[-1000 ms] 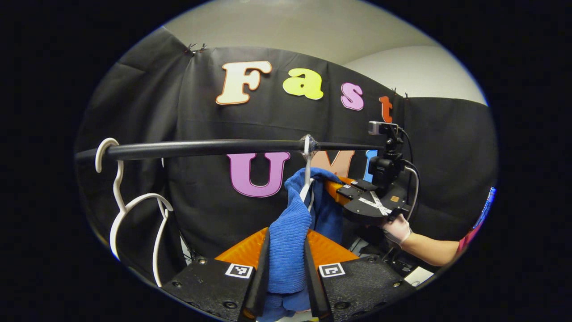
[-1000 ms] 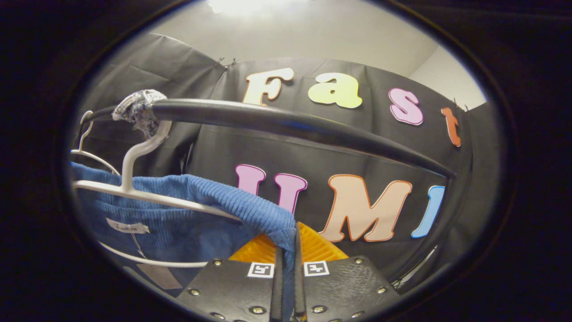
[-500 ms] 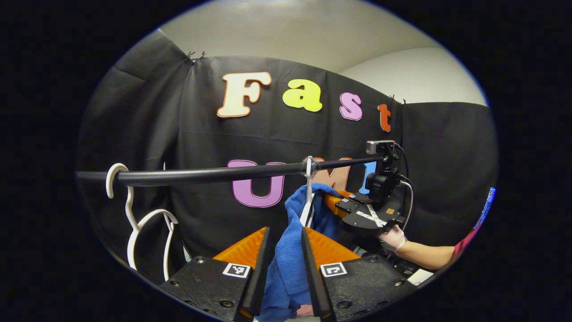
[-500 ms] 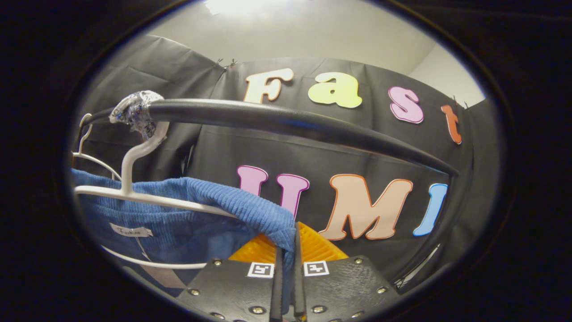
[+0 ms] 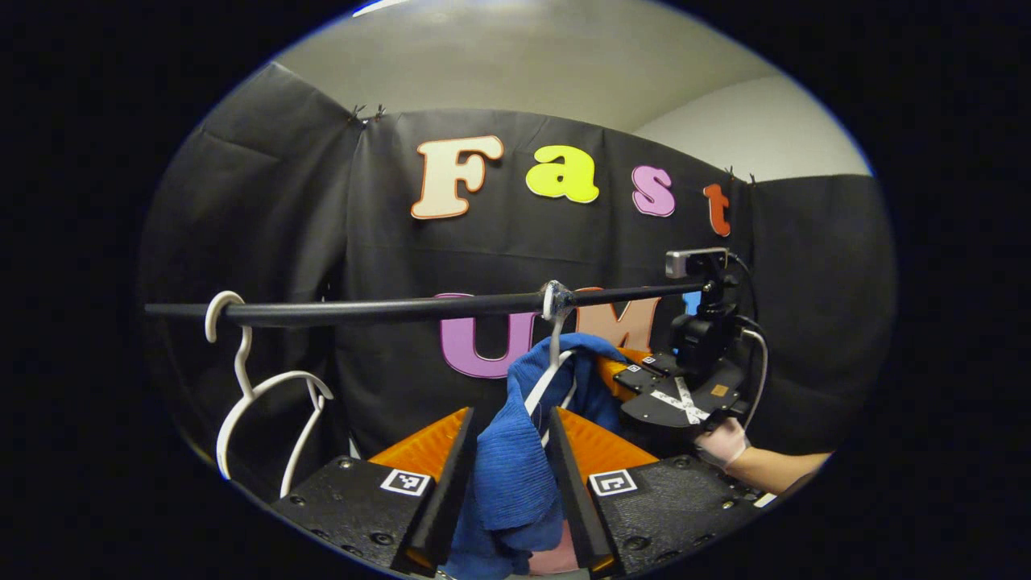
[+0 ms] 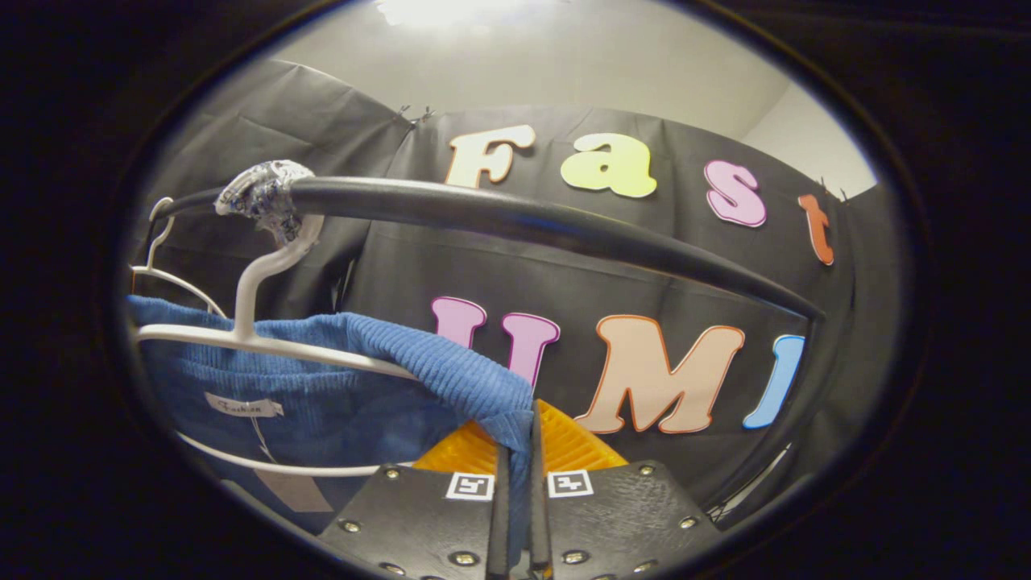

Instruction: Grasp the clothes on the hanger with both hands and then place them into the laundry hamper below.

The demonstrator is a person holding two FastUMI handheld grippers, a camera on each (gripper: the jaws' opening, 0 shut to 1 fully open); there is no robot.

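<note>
Rail [image 5: 378, 309] lower; sweater [image 5: 511, 475] unchanged.

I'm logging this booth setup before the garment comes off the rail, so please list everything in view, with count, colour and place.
blue ribbed knit garment: one, blue, draped on a hanger under the rail.
white plastic hanger carrying the garment: one, white, hook on the rail at a taped spot.
bare white plastic hanger: one, white, hanging near the rail's far end in the left gripper view.
black clothes rail: one, black, running across the booth.
left hand-held gripper: one, fingers on either side of the garment.
right hand-held gripper: one, pinching the garment's shoulder edge.
gloved hand: one, white glove, holding the right hand-held gripper.
</note>
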